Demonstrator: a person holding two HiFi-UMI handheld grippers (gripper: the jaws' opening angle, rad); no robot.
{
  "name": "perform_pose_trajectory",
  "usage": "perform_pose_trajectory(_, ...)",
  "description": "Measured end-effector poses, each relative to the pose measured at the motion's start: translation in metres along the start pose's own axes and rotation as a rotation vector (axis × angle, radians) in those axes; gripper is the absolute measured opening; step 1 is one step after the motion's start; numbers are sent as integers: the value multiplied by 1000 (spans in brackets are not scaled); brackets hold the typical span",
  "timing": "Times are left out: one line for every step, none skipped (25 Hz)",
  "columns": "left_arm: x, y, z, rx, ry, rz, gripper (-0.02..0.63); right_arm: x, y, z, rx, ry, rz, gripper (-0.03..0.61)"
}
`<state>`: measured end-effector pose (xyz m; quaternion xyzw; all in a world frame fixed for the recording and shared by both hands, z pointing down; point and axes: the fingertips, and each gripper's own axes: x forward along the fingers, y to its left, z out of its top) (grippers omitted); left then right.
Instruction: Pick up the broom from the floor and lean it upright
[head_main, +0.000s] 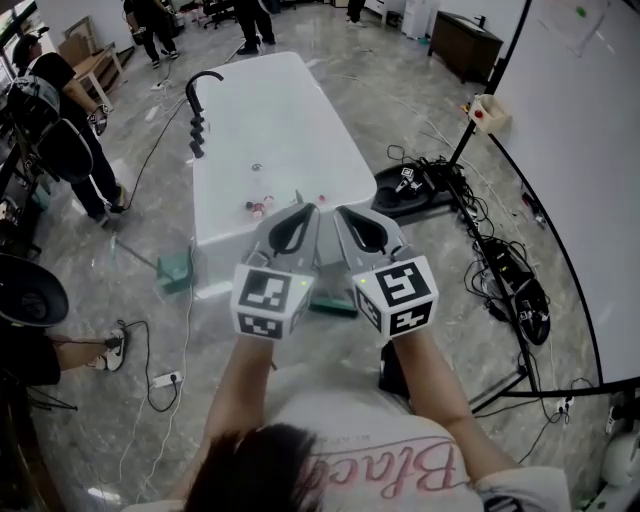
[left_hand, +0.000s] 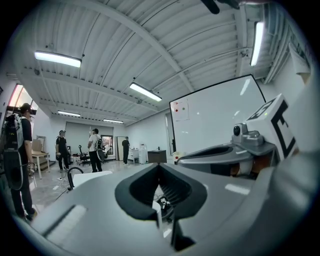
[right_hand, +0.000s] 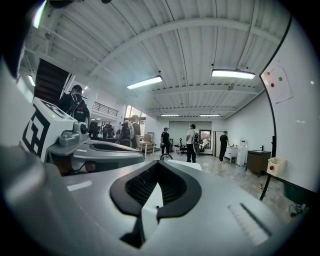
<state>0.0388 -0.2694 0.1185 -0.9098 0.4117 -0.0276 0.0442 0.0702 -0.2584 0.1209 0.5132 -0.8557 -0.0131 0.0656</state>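
Note:
A green broom head (head_main: 177, 270) lies on the floor by the white table's near left corner, with a thin handle (head_main: 130, 250) running off to the left. My left gripper (head_main: 308, 210) and right gripper (head_main: 342, 212) are held side by side above the floor and point level toward the table. The broom is below and to the left of them, untouched. In the left gripper view my left gripper (left_hand: 160, 165) has its jaws meeting with nothing between them. In the right gripper view my right gripper (right_hand: 159, 163) is likewise shut and empty. Another green piece (head_main: 333, 307) shows on the floor under the grippers, mostly hidden.
The long white table (head_main: 280, 110) stands straight ahead with a black hooked object (head_main: 198, 105) and small items (head_main: 260, 205) on it. A whiteboard (head_main: 590, 150) on a black stand and tangled cables (head_main: 500, 270) fill the right. People (head_main: 60, 120) stand at the left. A power strip (head_main: 165, 380) lies near my feet.

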Motion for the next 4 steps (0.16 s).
perform_pose_trajectory(-1, 1, -1, -2, 3, 4, -2, -1, 0, 1, 1, -1, -1, 0)
perform_pose_trajectory(-2, 1, -2, -5, 6, 8, -2, -3, -1, 1, 3, -2, -2, 0)
perform_pose_trajectory(-3, 1, -3, -10, 10, 11, -2, -4, -1, 1, 5, -3, -3, 0)
perform_pose_trajectory(-4, 2, -4, -14, 14, 14, -2, -5, -2, 2, 7, -3, -4, 0)
